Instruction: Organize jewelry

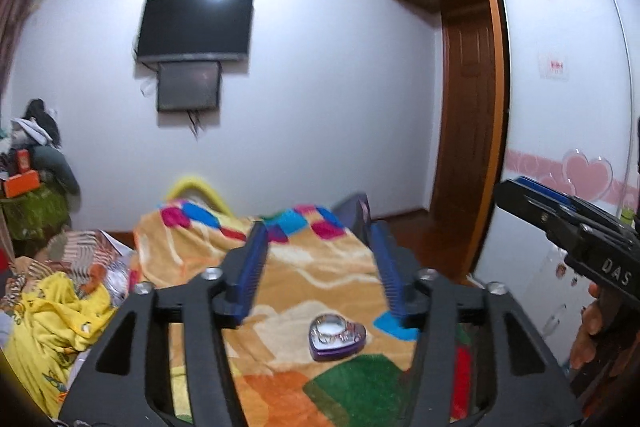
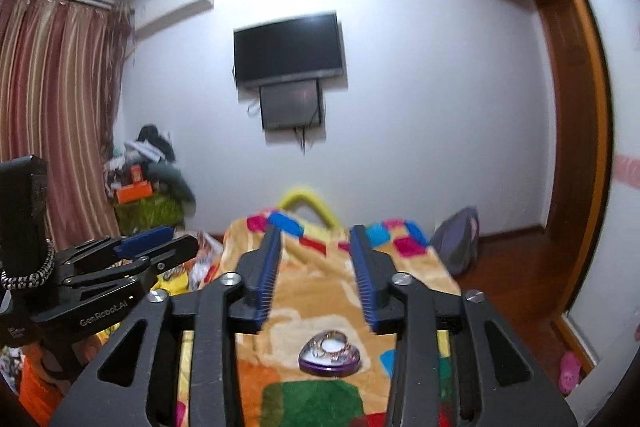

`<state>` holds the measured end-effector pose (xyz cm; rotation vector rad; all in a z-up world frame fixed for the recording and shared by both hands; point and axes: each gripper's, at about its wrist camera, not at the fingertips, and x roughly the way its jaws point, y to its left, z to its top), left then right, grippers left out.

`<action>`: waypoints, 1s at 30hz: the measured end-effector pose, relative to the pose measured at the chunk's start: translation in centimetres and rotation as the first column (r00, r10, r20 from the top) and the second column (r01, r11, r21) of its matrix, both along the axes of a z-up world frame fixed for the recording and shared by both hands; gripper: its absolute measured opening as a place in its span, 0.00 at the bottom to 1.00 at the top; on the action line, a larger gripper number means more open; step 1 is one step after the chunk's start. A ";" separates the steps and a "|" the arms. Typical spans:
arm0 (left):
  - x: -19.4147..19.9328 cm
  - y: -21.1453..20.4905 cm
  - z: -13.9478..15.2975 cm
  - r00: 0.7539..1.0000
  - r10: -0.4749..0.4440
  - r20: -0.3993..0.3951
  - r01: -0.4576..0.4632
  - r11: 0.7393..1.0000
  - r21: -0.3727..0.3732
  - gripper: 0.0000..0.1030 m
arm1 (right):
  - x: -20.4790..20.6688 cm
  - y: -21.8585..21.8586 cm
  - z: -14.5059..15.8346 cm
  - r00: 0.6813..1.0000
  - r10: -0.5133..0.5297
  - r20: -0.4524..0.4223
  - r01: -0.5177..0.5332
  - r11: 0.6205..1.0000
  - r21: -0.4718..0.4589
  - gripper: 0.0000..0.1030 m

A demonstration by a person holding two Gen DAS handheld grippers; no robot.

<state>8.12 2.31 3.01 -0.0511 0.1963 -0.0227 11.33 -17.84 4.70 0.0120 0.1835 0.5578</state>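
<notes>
Heart-shaped tin (image 1: 337,337) lies on patchwork blanket (image 1: 328,267), below and between fingers of both raised grippers, touched by neither. Left gripper (image 1: 322,267) jaws apart, empty; right gripper (image 2: 316,277) likewise.

Tin looks light, stiff, smooth metal, probably slippery; rings inside may spill. Better pinch across purple side wall.

Left view alone shows wardrobe door (image 1: 560,107); right view alone shows striped curtain (image 2: 52,115).
</notes>
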 end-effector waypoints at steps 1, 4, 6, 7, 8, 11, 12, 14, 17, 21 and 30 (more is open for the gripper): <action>-0.9 0.0 0.2 1.000 0.014 0.021 -0.014 1.000 -0.004 0.67 | -0.8 0.0 0.2 1.000 -0.014 0.022 0.014 1.000 0.004 0.45; -2.6 0.2 0.4 0.998 0.045 0.053 -0.044 0.999 -0.013 0.86 | -2.1 0.2 0.4 0.997 -0.040 0.061 0.040 0.999 0.008 0.56; -3.3 0.2 0.3 0.995 0.065 0.069 -0.065 0.998 -0.012 0.90 | -2.8 0.4 0.2 0.996 -0.062 0.071 0.061 0.998 0.008 0.63; -3.6 0.2 0.3 0.995 0.073 0.072 -0.073 0.997 -0.008 0.91 | -2.9 0.5 0.1 0.995 -0.074 0.073 0.073 0.997 0.008 0.69; -3.9 0.1 0.2 0.994 0.082 0.073 -0.082 0.997 -0.004 0.92 | -2.8 0.7 -0.1 0.994 -0.083 0.072 0.082 0.997 0.006 0.74; -4.6 -0.1 -0.1 0.993 0.093 0.067 -0.093 0.996 -0.003 0.93 | -3.0 0.8 -0.5 0.993 -0.103 0.064 0.103 0.995 0.006 0.83; -4.7 0.0 -0.2 0.994 0.094 0.064 -0.094 0.996 -0.003 0.93 | -3.1 0.8 -0.6 0.993 -0.107 0.060 0.107 0.994 0.002 0.83; -5.0 -0.1 -0.5 0.993 0.100 0.059 -0.100 0.995 -0.004 0.93 | -3.5 0.4 -0.7 0.992 -0.114 0.054 0.114 0.993 -0.006 0.83; -5.6 0.0 -0.7 0.994 0.099 0.056 -0.098 0.995 -0.011 0.93 | -3.7 0.5 -0.9 0.993 -0.108 0.039 0.108 0.994 -0.010 0.83; -5.8 0.0 -0.8 0.994 0.097 0.054 -0.096 0.995 -0.013 0.93 | -3.9 0.6 -1.2 0.994 -0.110 0.027 0.110 0.994 -0.016 0.83; -5.7 0.0 -1.0 0.995 0.091 0.042 -0.090 0.996 -0.012 0.93 | -4.2 -0.1 -1.7 0.994 -0.104 0.012 0.104 0.994 -0.014 0.83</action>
